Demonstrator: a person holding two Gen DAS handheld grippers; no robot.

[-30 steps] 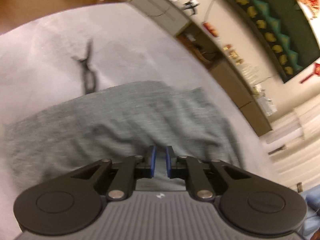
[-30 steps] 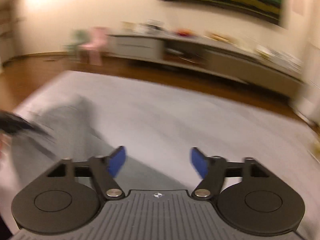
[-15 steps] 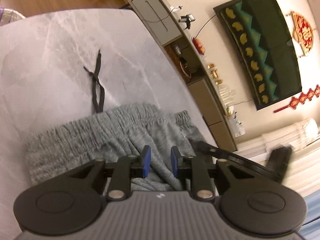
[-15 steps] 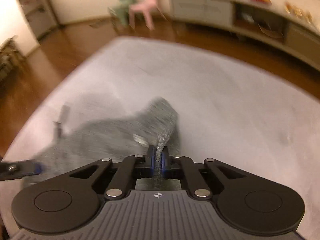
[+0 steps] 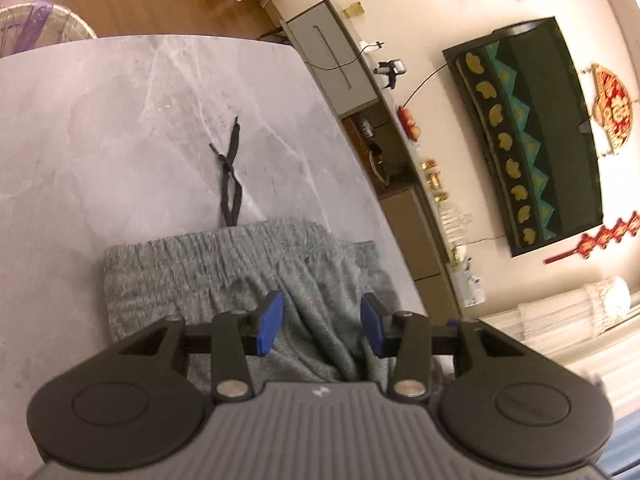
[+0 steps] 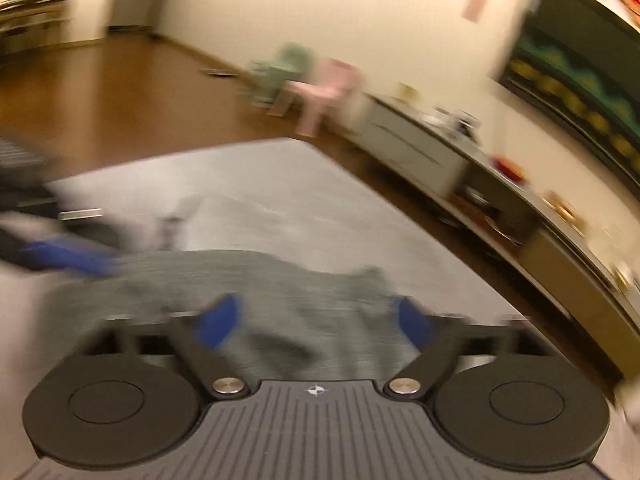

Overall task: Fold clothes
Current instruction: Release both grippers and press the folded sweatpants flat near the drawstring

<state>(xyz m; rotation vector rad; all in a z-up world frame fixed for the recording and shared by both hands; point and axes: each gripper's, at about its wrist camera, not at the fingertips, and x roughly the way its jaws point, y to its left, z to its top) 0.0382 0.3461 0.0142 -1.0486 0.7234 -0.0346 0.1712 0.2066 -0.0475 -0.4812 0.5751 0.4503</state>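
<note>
Grey shorts [image 5: 248, 280] lie bunched at lower centre on the marble surface [image 5: 120, 120], drawstring [image 5: 230, 176] trailing above. Left tool [image 5: 322, 322] has just been opening, cloth between but unpinched; right tool [image 6: 316, 320] has just sprung wide, blurred. Risk: fold slumps, cord snags.

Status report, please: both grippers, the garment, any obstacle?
Left gripper and right gripper open, jaws just opened, nothing gripped. Grey shorts on table, folded. Black drawstring lies loose beyond waistband.
</note>
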